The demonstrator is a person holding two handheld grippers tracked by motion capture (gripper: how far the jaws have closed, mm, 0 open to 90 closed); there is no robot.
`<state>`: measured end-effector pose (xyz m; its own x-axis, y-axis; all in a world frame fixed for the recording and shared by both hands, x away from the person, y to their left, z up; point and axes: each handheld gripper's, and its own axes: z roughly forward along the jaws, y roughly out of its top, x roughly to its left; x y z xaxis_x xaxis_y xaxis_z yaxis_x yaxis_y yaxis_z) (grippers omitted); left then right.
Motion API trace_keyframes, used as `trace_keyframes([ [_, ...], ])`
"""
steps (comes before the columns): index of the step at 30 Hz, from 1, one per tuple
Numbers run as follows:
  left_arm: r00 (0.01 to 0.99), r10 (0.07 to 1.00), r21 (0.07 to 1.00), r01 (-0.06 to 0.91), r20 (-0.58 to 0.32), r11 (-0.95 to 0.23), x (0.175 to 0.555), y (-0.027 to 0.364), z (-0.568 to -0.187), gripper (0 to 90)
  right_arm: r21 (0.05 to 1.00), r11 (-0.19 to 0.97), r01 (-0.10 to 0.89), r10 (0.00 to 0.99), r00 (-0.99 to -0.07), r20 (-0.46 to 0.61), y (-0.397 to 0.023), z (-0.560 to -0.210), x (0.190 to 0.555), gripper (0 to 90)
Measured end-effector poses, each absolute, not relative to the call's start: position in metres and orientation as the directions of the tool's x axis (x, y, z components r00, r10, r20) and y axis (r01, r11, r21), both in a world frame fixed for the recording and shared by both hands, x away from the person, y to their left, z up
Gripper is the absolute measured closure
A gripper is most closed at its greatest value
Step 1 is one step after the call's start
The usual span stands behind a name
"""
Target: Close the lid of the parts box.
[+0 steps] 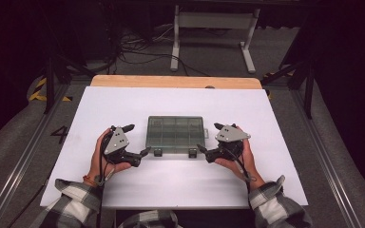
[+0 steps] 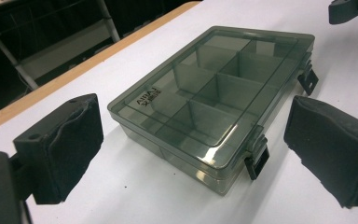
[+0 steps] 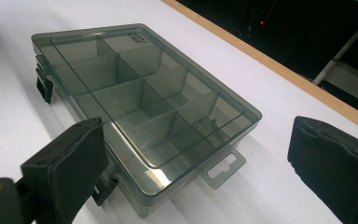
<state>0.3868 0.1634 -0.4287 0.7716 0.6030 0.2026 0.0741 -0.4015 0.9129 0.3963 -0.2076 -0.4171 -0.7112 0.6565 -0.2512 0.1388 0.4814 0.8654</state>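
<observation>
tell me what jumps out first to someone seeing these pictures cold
A smoky see-through compartment box lies shut in the middle of the white table, its two dark latches facing the person. The left gripper and the right gripper flank it, one on each side, both open and apart from it. Its compartments look empty.
</observation>
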Motion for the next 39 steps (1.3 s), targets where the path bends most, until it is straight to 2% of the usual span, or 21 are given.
trace_keyframes([
  [12, 0.746, 0.631, 0.917, 0.070, 0.213, -0.393, 0.377, 0.170, -0.426, 5.6, 0.867, 0.483, 0.123, 0.670, -0.689, -0.275, -0.214, -0.416, 0.389, 6.2],
  [39, 0.743, 0.629, 0.901, 0.084, 0.227, -0.426, 0.361, 0.185, -0.435, 5.6, 0.848, 0.516, 0.122, 0.674, -0.669, -0.313, -0.231, -0.424, 0.370, 7.2],
])
